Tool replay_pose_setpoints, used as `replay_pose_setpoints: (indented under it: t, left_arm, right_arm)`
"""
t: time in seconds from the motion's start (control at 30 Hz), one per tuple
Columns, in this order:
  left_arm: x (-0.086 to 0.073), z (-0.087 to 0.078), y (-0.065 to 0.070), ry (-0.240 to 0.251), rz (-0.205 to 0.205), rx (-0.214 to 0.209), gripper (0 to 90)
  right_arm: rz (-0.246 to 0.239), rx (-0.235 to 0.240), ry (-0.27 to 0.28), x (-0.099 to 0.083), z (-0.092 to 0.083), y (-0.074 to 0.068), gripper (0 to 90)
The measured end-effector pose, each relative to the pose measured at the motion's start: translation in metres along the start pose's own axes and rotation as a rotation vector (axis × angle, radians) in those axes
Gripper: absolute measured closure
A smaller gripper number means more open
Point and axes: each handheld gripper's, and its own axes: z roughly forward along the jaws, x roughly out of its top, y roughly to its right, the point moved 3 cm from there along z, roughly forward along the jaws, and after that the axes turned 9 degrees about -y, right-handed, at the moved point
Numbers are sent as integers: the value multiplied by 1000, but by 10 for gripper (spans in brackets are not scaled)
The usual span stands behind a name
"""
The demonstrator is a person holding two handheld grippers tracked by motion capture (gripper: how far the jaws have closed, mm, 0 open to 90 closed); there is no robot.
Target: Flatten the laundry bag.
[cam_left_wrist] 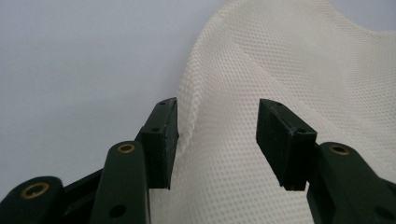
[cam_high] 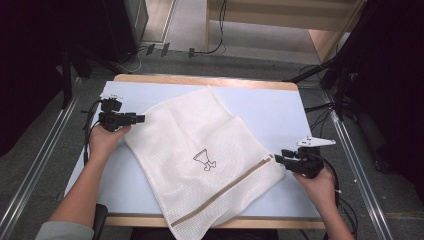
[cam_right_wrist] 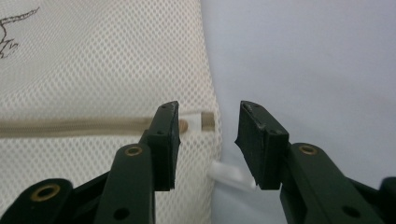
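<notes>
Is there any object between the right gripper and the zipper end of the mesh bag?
Nothing visible stands in the way. The right gripper, jaws open, sits right at the edge of the mesh bag, with the zipper end and a white tab just ahead, over bare table.

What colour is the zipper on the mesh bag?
Tan zipper on the white mesh bag, clearest in the right gripper view.

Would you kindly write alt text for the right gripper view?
The right gripper holds its two black jaws open at the edge of a white mesh bag, beside the end of its tan zipper. A pale blue table lies beyond.
</notes>
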Motion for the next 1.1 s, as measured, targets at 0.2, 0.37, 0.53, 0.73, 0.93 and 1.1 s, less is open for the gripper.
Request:
replay_pose_setpoints:
  t: [0.2, 0.37, 0.53, 0.73, 0.93, 1.1]
  left_arm:
    - [-31, -27, 15, -10, 6, 20, 491]
    - [-58, -38, 29, -32, 6, 20, 482]
    - [-80, -39, 39, -79, -18, 9, 488]
    - [-100, -35, 40, -101, -98, -28, 485]
    - [-107, -23, 46, -137, -113, -8, 488]
    - [-106, -13, 55, -148, -110, -11, 550]
  right_arm:
    - [9, 30, 0, 32, 19, 0, 621]
    - [-13, 39, 2, 49, 33, -3, 609]
    - [-64, 29, -13, 66, 52, -7, 588]
    - [-55, 51, -22, 75, 65, -6, 579]
    - [-62, 57, -47, 77, 80, -5, 540]
    - [-81, 54, -78, 78, 91, -9, 520]
